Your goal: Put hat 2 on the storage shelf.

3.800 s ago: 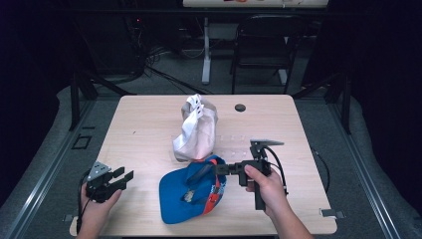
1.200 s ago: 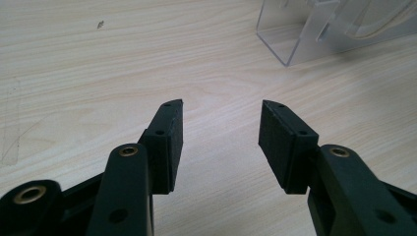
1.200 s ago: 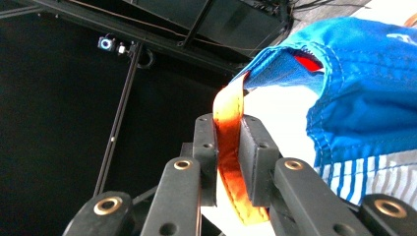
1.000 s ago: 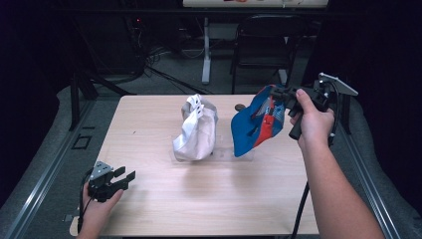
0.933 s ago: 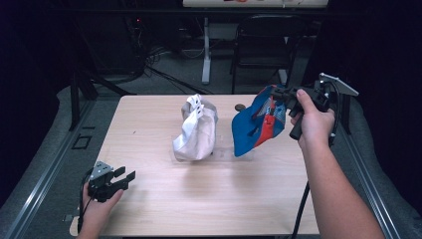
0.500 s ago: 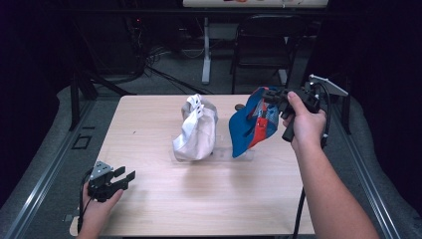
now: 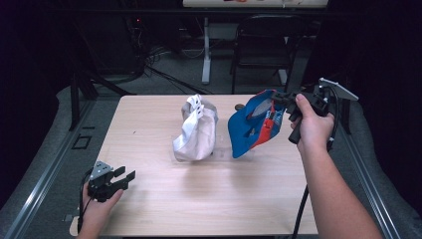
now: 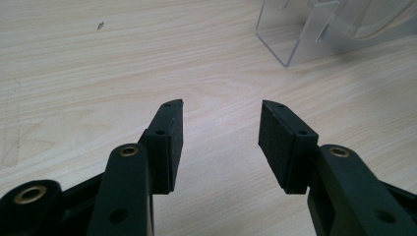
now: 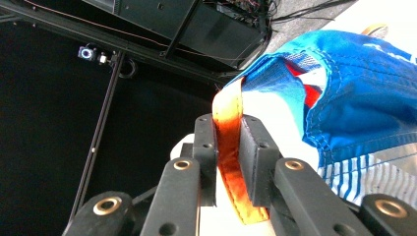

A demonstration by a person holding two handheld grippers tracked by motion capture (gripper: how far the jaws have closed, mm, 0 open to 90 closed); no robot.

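Right gripper (image 7: 279,99) clamps blue cap (image 7: 251,127) by its orange strap (image 9: 230,152), far right; left gripper (image 7: 122,178) open, near left.

You have nothing to read here: the blue cap (image 7: 249,130) pinched by its orange strap (image 9: 230,147) between your right gripper's (image 9: 227,147) jaws carries no legible letters or numbers (its red and white patches are too blurred to make out). The tabletop (image 8: 98,59) ahead of your left gripper's (image 8: 220,142) parted jaws bears no print either.

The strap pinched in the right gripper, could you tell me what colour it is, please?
Orange; the strap shows best in the right gripper view.
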